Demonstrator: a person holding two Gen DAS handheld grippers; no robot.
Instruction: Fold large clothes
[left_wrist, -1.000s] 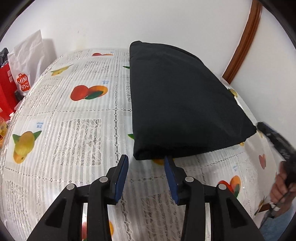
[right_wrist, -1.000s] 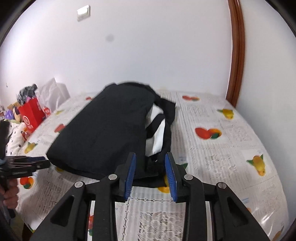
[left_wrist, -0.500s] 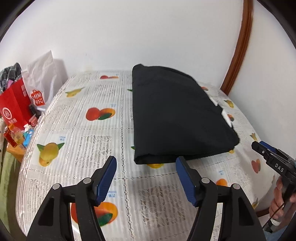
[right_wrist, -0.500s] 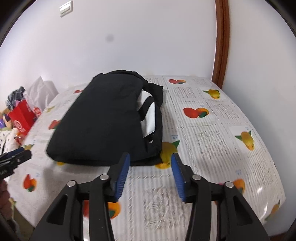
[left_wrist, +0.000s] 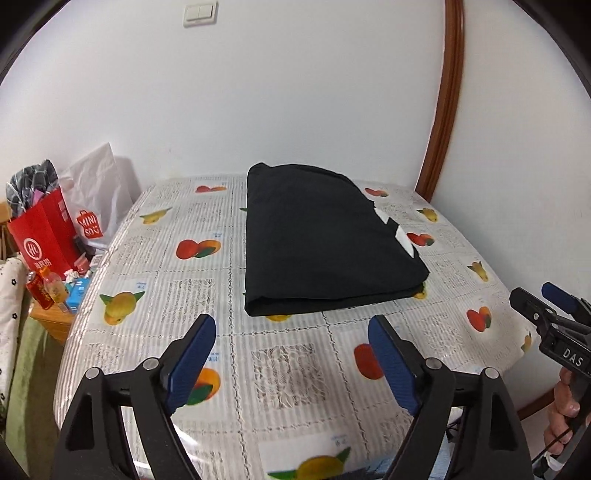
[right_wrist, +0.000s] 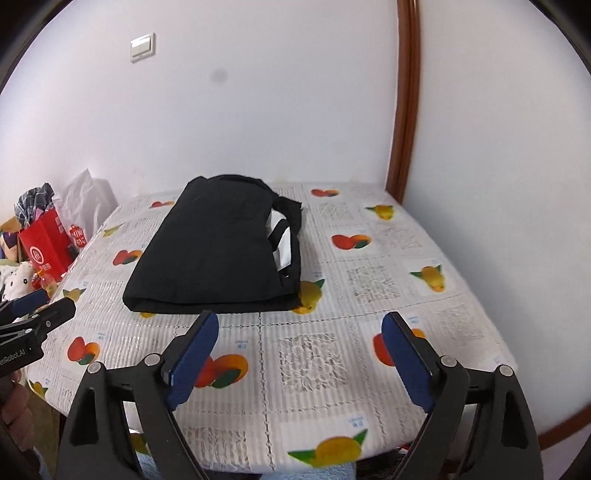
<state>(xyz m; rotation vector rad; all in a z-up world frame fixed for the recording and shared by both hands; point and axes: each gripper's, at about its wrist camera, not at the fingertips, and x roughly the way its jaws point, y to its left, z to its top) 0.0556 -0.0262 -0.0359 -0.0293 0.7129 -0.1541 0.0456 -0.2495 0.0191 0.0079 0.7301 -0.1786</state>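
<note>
Left wrist view: folded black garment (left_wrist: 325, 243) lies mid-frame on the surface (left_wrist: 295, 362); left gripper (left_wrist: 291, 332) and right gripper (right_wrist: 300, 328) both gape wide, empty. I'd square the loose edge before stopping.

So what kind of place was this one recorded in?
Most likely a room in a home. A table with a fruit-print lace tablecloth stands against a white wall with a light switch, a folded black garment lies on it, and shopping bags, one marked Miniso, sit beside it.
</note>
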